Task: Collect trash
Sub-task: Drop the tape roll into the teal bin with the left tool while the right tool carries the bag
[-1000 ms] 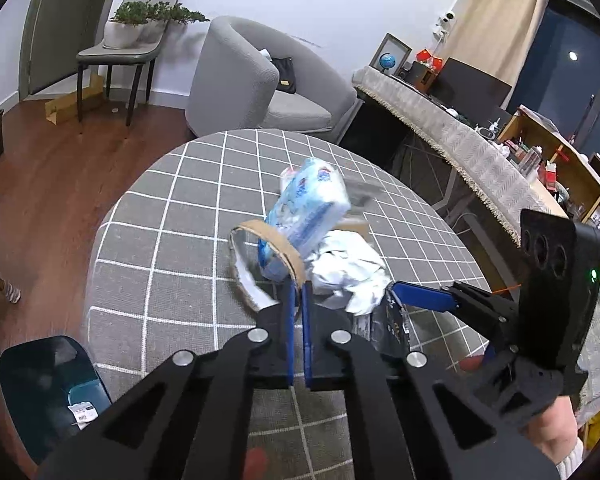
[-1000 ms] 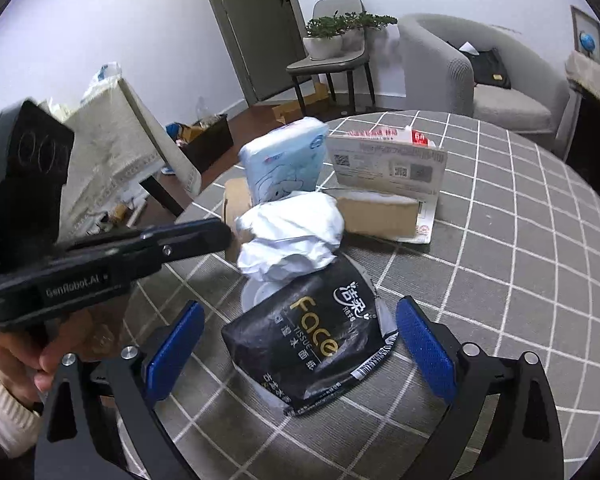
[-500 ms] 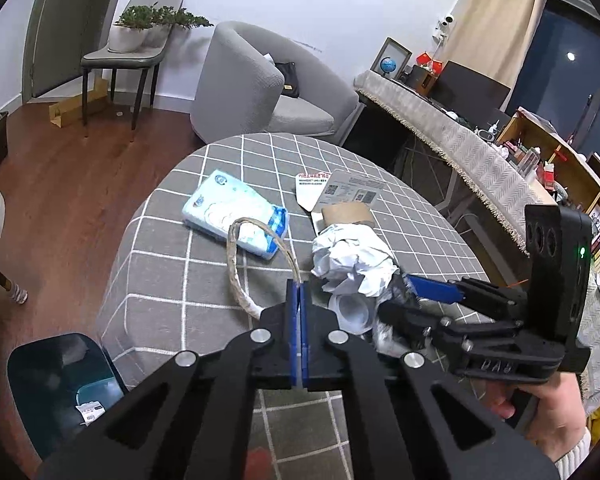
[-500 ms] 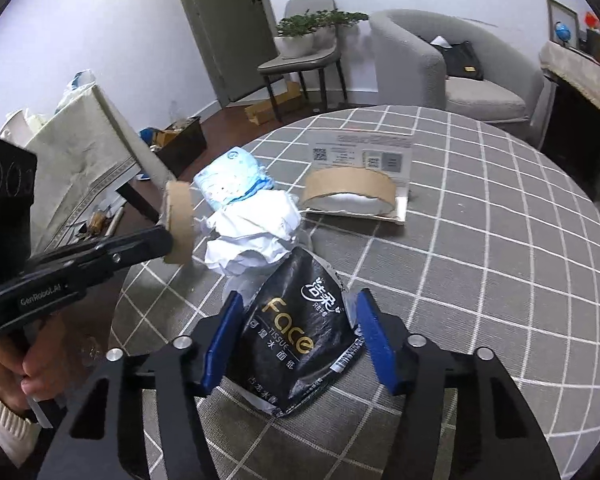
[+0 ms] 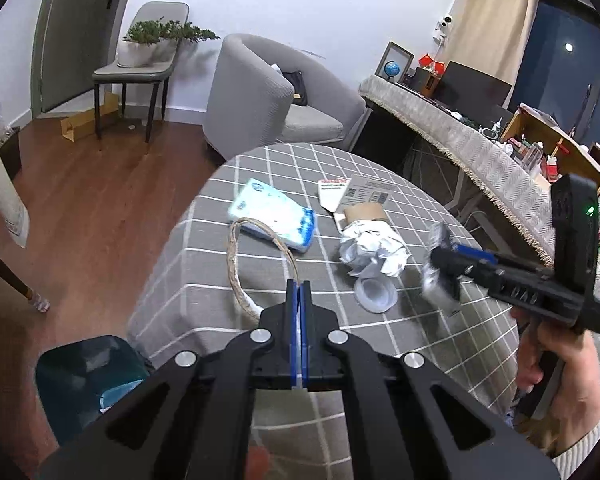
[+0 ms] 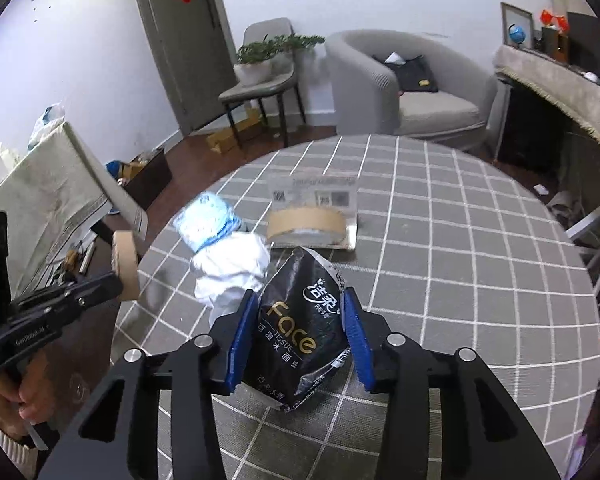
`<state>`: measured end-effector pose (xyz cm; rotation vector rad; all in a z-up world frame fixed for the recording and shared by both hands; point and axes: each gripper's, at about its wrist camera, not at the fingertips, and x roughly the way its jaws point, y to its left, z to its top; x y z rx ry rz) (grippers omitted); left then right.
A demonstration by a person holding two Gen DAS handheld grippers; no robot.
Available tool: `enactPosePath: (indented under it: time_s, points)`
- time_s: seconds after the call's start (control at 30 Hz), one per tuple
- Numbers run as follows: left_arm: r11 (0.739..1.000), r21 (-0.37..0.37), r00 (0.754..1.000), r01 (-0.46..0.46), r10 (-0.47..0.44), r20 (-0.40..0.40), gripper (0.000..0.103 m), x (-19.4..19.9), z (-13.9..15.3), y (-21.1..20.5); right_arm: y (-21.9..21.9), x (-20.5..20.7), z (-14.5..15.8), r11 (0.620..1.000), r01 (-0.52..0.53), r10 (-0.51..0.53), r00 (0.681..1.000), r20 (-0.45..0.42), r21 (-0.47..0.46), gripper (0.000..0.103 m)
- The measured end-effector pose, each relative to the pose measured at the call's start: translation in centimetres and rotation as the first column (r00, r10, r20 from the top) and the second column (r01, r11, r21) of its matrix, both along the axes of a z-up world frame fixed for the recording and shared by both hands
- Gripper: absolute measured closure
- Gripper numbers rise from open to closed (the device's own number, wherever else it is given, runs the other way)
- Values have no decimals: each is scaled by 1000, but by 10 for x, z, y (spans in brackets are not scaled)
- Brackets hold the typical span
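1. Left gripper (image 5: 298, 286): blue pads pinched together on the edge of a cardboard tape ring (image 5: 256, 256), held raised above the near edge of the table (image 5: 420, 344).
2. Right gripper (image 6: 300, 320): jaws clamped on both sides of a black tissue packet (image 6: 300, 332).
3. Crumpled white paper (image 6: 232, 272): on the table, just beside the packet.
4. Blue tissue pack (image 5: 272, 214): lying flat beyond the ring.
5. Second tape ring (image 6: 306, 224): on a printed sheet (image 6: 314, 194).
6. Bin (image 5: 88, 380): on the floor beside the table.

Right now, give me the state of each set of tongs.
Left tongs: shut on the cardboard tape ring, held clear of the table.
Right tongs: shut on the black tissue pack.
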<state>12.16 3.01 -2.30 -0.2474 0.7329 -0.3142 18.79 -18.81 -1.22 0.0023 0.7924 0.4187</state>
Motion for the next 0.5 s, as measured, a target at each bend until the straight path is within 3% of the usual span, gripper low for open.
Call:
enactPosePath:
  time_s: [0.3,0.5]
  points:
    - [999,29,999,-32,32,0,101,-12,-2,28,1,-4,16,998,46,-49,996,69,52,60]
    - [997,37,998,-61,61,-1,101,-20,-5,49,20,-13,36,992,-10,-5,993,117,129,60]
